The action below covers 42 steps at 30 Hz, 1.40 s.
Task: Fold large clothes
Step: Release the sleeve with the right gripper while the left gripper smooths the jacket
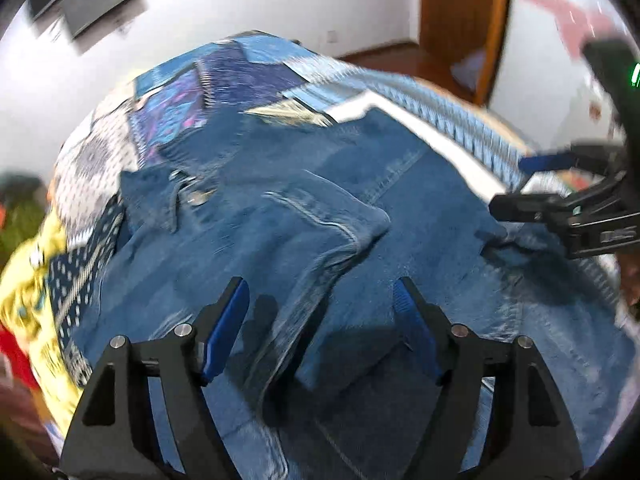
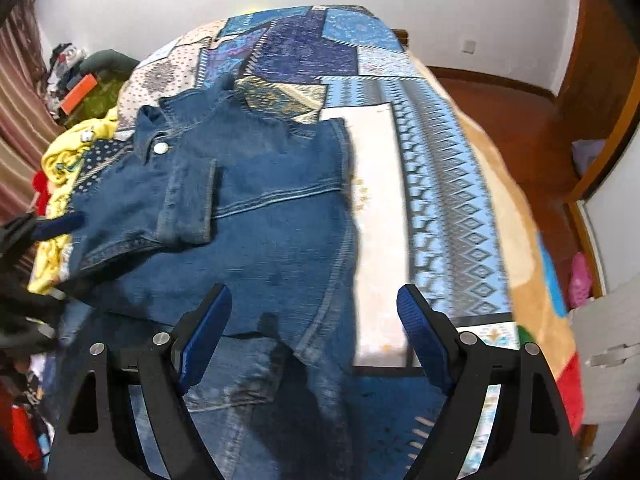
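My left tool [image 1: 320, 300] hangs over the blue denim jacket [image 1: 320, 216], its two blue-padded fingers [image 1: 224, 328] spread wide with nothing between them but the cloth below. The left view is smeared, so I cannot tell whether the pads touch the denim.

My right tool [image 2: 314, 312] is likewise wide open and empty, its fingers [image 2: 424, 340] straddling the jacket's right edge and a pale strip of the patchwork blue bedspread [image 2: 440, 184].

The jacket lies spread on the bed, collar at the far end, with a silver metal button [image 2: 160, 148] showing near the collar. One sleeve is folded across the body, its cuff [image 2: 188, 204] resting on the denim panel near the middle. The lower part of the jacket runs under both tools toward me.

A crumpled yellow garment [image 2: 60, 160] sits at the bed's left edge, touching the jacket's left side. In the left view my right tool appears at the far right, just above the jacket's edge. A brown wooden floor [image 2: 520, 120] lies beyond the bed on the right.
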### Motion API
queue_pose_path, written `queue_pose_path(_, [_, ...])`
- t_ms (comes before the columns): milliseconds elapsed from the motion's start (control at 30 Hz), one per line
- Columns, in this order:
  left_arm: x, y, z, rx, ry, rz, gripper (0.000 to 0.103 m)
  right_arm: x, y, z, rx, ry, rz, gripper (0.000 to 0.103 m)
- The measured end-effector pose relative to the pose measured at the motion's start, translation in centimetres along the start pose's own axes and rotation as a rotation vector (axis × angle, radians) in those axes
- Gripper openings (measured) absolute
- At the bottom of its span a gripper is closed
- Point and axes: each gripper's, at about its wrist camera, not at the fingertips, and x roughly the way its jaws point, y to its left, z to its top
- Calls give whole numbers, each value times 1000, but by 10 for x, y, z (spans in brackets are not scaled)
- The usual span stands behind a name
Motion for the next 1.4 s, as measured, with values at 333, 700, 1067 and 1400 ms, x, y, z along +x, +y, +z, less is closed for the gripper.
queue_pose_path(333, [52, -10, 11, -4, 45, -4, 56, 34, 14, -9, -96, 33, -94, 82])
queue_pose_path(700, [44, 18, 7, -147, 38, -73, 22, 48, 4, -18, -40, 94, -28, 83])
queue_pose_path(1067, [-13, 75, -14, -312, -100, -6, 17, 52, 6, -17, -54, 101, -49, 83])
queue_pose_path(1400, [-57, 154, -106, -533, -122, 48, 14, 53, 11, -15, -60, 109, -83, 83])
